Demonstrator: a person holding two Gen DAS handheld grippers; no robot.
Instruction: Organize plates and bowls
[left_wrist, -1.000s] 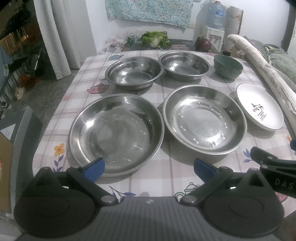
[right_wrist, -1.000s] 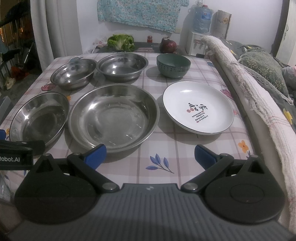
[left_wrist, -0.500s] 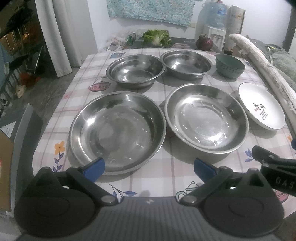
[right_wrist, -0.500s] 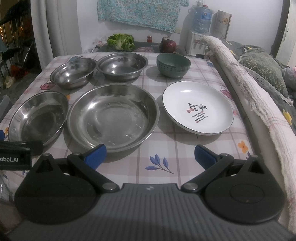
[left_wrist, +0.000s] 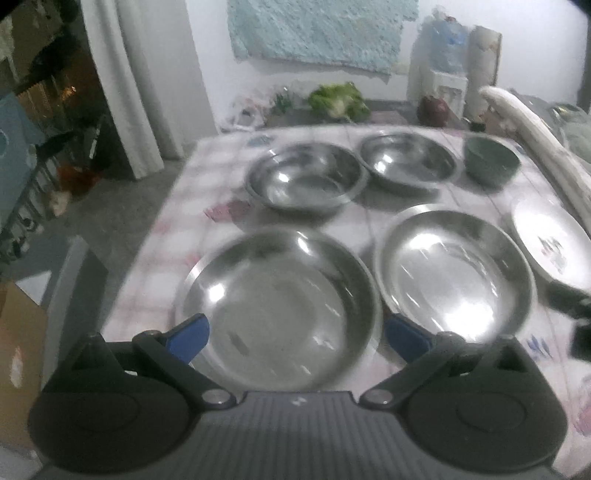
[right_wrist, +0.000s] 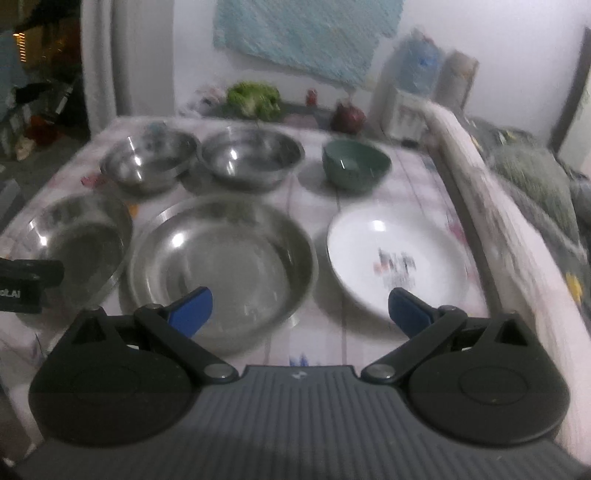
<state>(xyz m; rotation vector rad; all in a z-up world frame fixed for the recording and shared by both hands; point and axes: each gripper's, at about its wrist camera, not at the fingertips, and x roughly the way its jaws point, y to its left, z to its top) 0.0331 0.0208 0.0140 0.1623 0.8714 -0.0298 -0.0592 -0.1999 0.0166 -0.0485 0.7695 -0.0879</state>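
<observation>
- Six dishes lie on the checked table (right_wrist: 317, 206), none stacked: near row has two wide steel plates (left_wrist: 280, 310) (left_wrist: 454, 273) and a white plate (right_wrist: 399, 258).
- Far row: two steel bowls (left_wrist: 306, 181) (left_wrist: 410, 162), green bowl (right_wrist: 354, 162).
- Steel probably light, stiff, slippery; pinch at the rim. White plate and green bowl look ceramic, so fragile.
- Left gripper (left_wrist: 295, 332) and right gripper (right_wrist: 299, 306): both spread wide, holding nothing, approx. above the near edge.

Dim; motion-blurred; perhaps overhead glare
</observation>
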